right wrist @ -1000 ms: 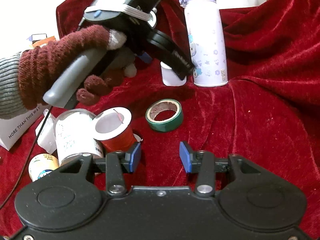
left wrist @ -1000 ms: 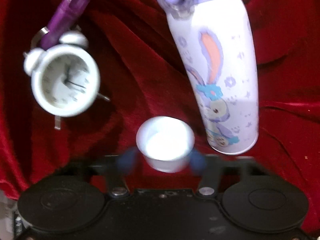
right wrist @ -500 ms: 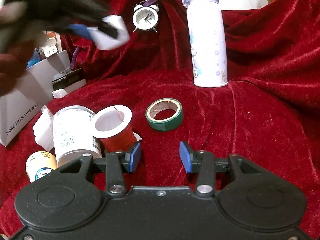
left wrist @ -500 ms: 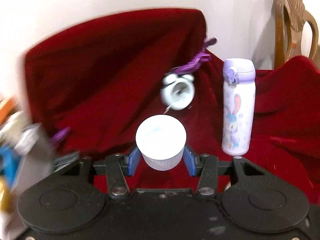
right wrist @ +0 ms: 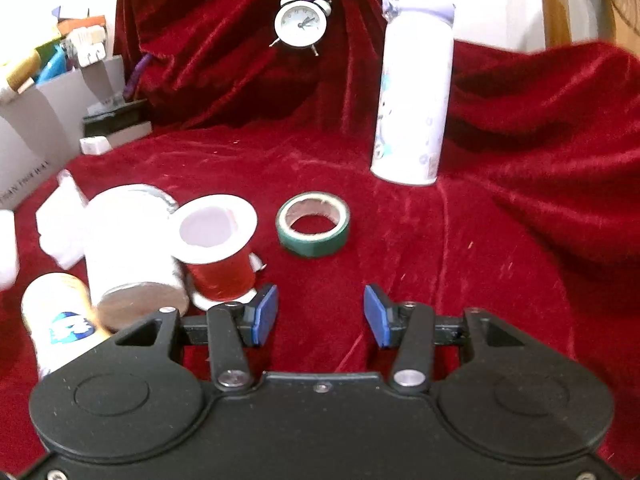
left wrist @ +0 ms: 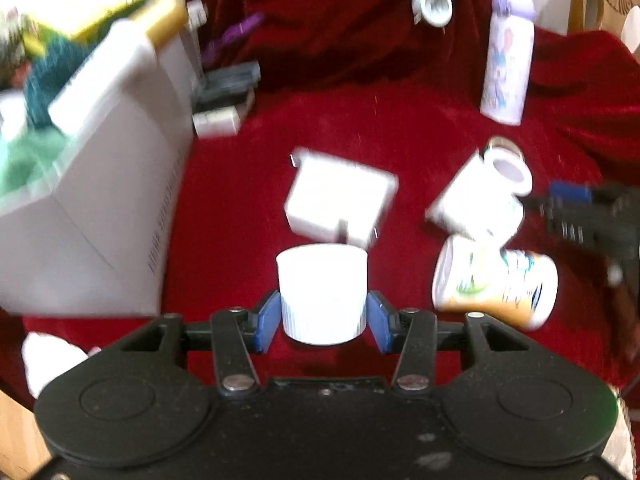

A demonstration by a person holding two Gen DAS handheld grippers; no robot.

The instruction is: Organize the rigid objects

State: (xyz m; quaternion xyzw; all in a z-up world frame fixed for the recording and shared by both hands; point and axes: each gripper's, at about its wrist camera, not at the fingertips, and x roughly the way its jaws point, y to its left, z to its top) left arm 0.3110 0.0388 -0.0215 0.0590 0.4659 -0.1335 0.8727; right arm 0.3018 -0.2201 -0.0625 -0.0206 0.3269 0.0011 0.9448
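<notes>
The small white cup sits squarely between the blue pads of the left gripper — clamped on both sides and held above the red cloth, near a white box at the left. The right gripper holds nothing; its jaws are opening over bare cloth, with the green tape roll just beyond and the red spool to its left.
</notes>
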